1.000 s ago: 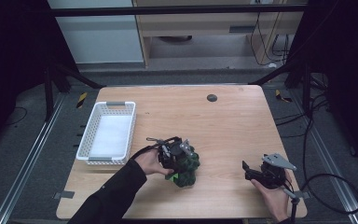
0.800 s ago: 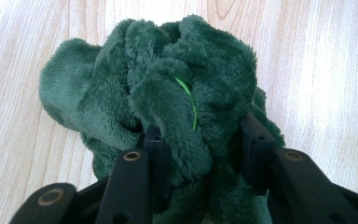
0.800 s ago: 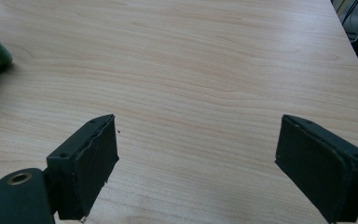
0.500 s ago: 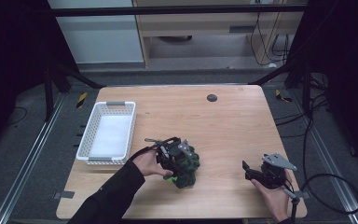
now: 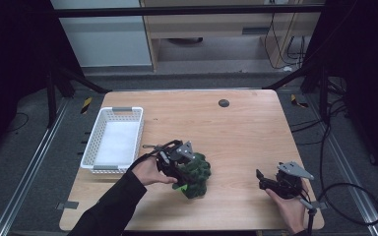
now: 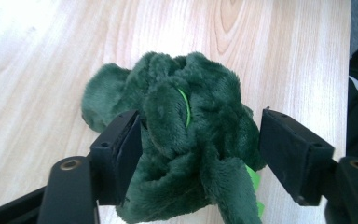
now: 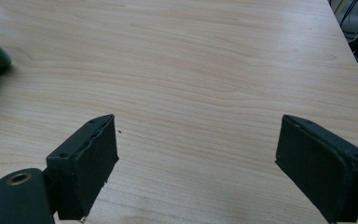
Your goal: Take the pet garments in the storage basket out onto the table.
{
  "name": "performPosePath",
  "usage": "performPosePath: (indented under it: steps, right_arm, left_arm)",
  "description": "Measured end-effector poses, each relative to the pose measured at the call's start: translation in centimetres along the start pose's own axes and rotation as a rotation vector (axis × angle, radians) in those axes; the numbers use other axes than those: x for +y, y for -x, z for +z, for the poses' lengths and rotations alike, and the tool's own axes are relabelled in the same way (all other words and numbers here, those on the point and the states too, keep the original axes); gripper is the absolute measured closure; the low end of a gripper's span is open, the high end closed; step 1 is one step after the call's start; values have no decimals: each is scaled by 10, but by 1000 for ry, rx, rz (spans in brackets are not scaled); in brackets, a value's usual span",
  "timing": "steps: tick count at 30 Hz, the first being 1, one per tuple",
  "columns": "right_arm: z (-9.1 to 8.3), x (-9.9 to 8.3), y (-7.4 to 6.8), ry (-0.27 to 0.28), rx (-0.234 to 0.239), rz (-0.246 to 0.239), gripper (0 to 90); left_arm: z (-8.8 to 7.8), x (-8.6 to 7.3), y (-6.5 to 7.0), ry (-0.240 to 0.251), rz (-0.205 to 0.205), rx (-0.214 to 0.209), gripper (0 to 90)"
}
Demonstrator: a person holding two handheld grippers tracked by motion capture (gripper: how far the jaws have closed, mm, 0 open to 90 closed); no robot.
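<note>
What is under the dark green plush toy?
The plush toy lies directly on the wooden table. Bright green parts peek out below; anything beneath it is hidden.

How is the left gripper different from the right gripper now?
The left gripper has a green plush toy between its jaws, which have just been opening; the right gripper has only bare table between its jaws. The left is mid-table; the right is near the table's corner. Both are open.

Dark green plush toy [image 6: 186,154] crumpled on table [image 5: 236,128], front-centre.
</note>
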State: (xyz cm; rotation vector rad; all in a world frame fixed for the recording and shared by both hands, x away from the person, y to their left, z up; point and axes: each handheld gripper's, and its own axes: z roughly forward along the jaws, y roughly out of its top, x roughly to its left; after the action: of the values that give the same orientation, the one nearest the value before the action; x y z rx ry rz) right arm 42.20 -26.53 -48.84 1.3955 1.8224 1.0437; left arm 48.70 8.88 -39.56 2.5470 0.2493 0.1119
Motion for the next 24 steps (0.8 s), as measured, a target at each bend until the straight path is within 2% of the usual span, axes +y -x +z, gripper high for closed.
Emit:
performPosePath:
  steps: [2, 6, 7, 10, 11, 12, 14, 24]
  right_arm:
    - [0, 0, 0, 0, -1, 2, 125]
    - [0, 0, 0, 1, -2, 2, 125]
    - [0, 0, 0, 1, -2, 2, 125]
    - [0, 0, 0, 2, -3, 1, 125]
    - [-1, 0, 0, 2, -3, 5, 125]
    - [-1, 0, 0, 2, -3, 5, 125]
    - [-1, 0, 0, 2, -1, 8, 124]
    - [-1, 1, -1, 2, 0, 14, 124]
  left_arm:
    - [-3, -2, 0, 25, -14, 15, 266]
    - [-11, -7, 0, 87, -70, 58, 257]
    - [-11, -7, 0, 87, -70, 58, 253]
    - [-17, -10, 2, 142, -103, 87, 249]
    - [-22, -14, 3, 186, -130, 105, 240]
    - [-22, -14, 3, 186, -130, 105, 239]
    - [-26, -18, 3, 222, -164, 128, 239]
    - [-38, -49, 6, 351, -299, 256, 250]
